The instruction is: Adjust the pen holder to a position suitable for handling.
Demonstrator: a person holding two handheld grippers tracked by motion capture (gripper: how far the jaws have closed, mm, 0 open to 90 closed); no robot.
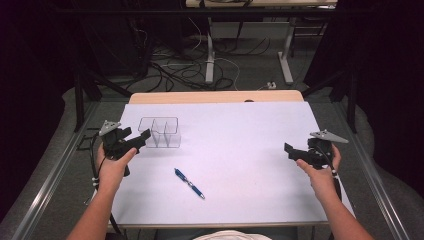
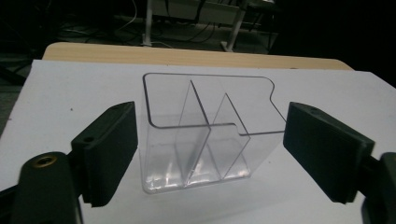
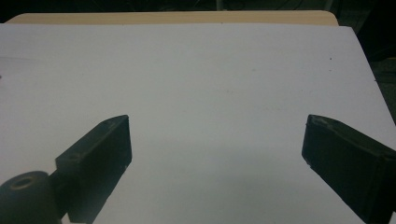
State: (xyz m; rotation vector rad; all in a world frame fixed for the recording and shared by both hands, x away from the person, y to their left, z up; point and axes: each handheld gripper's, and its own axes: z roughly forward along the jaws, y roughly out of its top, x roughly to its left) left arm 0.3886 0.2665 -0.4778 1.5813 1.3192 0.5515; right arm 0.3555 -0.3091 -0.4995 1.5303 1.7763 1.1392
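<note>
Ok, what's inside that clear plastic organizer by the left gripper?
Nothing: the clear organizer has empty compartments, with only its dividers and the white table showing through. The blue pen lies outside it.

black hand-held gripper [image 1: 131, 141], grey plate

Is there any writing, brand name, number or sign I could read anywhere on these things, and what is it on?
No readable text anywhere.
Clear plastic organizer: plain, no label or marking.
Blue pen: any print on its barrel is too small to read.
White table cover: blank.
Left tongs and right tongs: plain black pads, no lettering visible.
</note>
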